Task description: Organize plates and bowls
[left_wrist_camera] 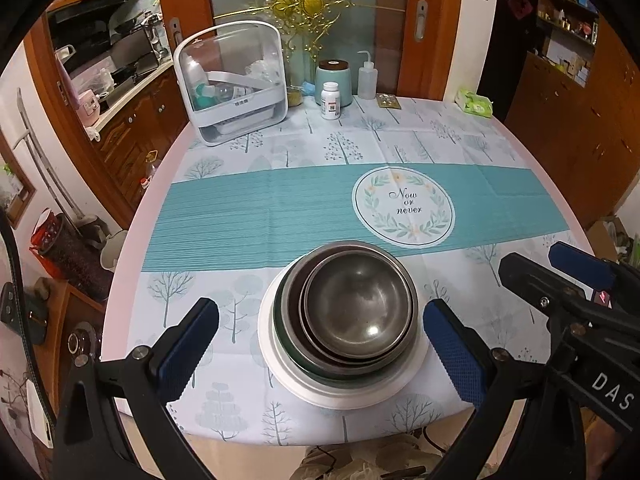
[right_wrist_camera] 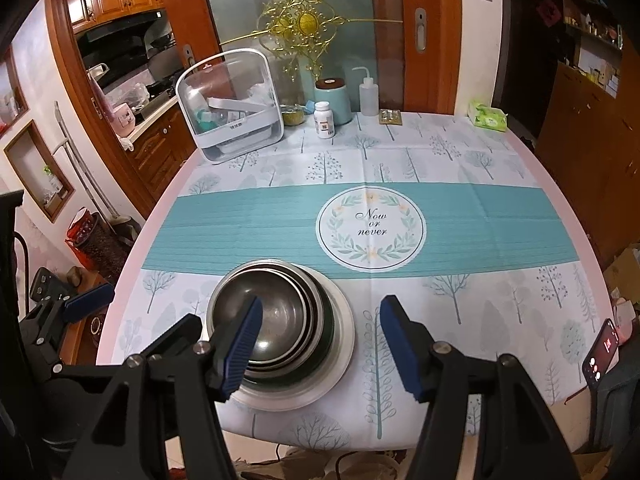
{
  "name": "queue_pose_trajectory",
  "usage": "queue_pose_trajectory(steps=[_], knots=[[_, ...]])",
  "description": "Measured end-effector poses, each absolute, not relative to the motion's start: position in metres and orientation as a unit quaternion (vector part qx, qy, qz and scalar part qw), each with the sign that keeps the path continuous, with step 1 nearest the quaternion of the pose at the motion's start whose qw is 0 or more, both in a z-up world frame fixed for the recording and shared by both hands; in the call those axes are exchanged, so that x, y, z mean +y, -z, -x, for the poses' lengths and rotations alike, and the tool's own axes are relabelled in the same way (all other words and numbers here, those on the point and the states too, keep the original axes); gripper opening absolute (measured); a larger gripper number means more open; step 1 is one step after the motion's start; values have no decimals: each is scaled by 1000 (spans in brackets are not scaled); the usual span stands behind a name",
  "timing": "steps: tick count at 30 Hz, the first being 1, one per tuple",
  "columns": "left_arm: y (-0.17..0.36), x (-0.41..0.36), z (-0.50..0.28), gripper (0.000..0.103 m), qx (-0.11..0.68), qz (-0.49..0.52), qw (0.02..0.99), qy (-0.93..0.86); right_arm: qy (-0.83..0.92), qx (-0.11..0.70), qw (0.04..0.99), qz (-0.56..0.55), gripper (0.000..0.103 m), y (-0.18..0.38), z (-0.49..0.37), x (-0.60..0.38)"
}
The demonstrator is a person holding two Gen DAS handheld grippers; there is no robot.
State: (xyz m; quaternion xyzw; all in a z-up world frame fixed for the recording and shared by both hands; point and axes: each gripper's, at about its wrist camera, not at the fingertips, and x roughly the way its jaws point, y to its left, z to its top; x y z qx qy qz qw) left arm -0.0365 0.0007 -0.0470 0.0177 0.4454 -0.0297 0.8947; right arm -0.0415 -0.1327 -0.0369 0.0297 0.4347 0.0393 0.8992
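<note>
Bowls (left_wrist_camera: pixel 356 312) stacked, plate (left_wrist_camera: pixel 344 396), tablecloth (left_wrist_camera: pixel 256 216), kitchen

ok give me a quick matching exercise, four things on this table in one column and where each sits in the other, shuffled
Things:
1. nested metal bowls
2. white plate
3. white pill bottle
4. green wipes pack

Places:
a. far right corner of the tablecloth
b. directly on the cloth, under the stack
c. far edge, in front of the teal jar
d. stacked on the plate

Pairs: 1-d, 2-b, 3-c, 4-a
</note>
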Motion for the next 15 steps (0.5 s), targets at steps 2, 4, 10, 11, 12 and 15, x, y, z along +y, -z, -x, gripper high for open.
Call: queue_pose_trajectory(steps=[2,4,10,11,12,15], knots=[[46,1,36,102,445,-15,895,29,-38,434,900,-31,62,36,40,-134],[46,1,35,102,445,-14,895,28,-37,434,900,-31,62,36,40,-136],[46,1,33,102,448,-9,894,25,-31,433,900,-37,62,35,40,-140],[46,0,33,102,448,-10,894,25,-30,433,900,-38,62,35,40,-141],[46,1,33,102,447,-11,894,25,-30,433,900,-39,62,35,40,-141],[45,1,34,102,445,-12,895,22,-27,432,901,-41,62,35,41,-142]])
